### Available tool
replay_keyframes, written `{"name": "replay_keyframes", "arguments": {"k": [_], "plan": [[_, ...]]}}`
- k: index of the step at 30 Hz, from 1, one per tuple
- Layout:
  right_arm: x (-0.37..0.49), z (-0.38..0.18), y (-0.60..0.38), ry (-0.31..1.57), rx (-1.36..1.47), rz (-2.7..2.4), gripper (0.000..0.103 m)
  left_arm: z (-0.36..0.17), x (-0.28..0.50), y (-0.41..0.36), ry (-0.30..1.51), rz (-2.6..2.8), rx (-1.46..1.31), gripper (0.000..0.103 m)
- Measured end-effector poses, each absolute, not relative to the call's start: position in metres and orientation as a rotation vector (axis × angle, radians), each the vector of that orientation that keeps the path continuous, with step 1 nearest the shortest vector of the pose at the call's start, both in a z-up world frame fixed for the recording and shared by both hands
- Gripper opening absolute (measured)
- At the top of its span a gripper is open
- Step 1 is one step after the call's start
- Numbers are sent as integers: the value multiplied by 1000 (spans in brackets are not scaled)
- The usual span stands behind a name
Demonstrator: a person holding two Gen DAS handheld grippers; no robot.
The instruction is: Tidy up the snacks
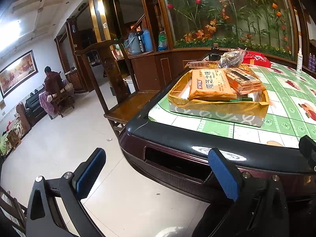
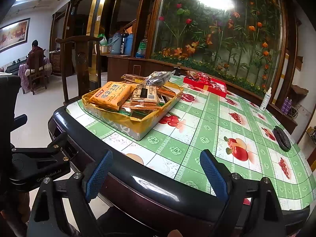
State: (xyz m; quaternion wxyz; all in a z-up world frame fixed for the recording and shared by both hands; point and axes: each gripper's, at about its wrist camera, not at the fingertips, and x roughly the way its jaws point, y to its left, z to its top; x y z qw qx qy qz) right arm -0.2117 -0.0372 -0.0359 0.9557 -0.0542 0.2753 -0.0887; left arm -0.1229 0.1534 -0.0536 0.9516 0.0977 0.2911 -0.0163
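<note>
Your left gripper [image 1: 156, 174] and your right gripper [image 2: 156, 172] both stand wide apart with nothing between the blue pads, held off the near edge of the table [image 2: 158, 179], so you look to be at a pause between picks, or near the end of the job. The snacks already sit piled in the gold-lined tray [image 2: 138, 122] at the table's left corner: an orange biscuit packet [image 2: 110, 96] on top, wrapped cracker stacks [image 2: 145, 96] beside it, a silvery bag [image 2: 160, 78] at the far end. A red box [image 2: 205, 86] lies well apart, further back. If anything is left to move, you must reach across the cloth and close on it squarely. The green fruit-print tablecloth [image 2: 207, 122] is glossy; a white bottle [image 2: 265, 98] and a dark round object [image 2: 282, 138] stand at the right. Behind: a flower mural, wooden chairs, a seated person.
</note>
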Motion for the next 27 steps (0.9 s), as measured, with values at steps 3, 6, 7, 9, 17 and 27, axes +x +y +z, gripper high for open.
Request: {"name": "replay_keyframes", "arguments": {"k": [3, 6, 7, 9, 17, 27], "plan": [[-211, -36, -37, 560, -111, -181, 92, -54, -123, 153, 593, -38, 199, 103], [-212, -37, -37, 562, -110, -179, 92, -54, -123, 153, 594, -41, 201, 103], [-211, -36, -37, 561, -110, -179, 92, -54, -124, 153, 595, -43, 203, 103], [-211, -36, -37, 560, -110, -180, 92, -55, -123, 153, 595, -42, 204, 103], [-212, -37, -36, 561, -109, -178, 92, -55, -123, 153, 600, -46, 194, 103], [-211, -38, -36, 563, -110, -178, 92, -52, -124, 159, 628, -89, 149, 103]]}}
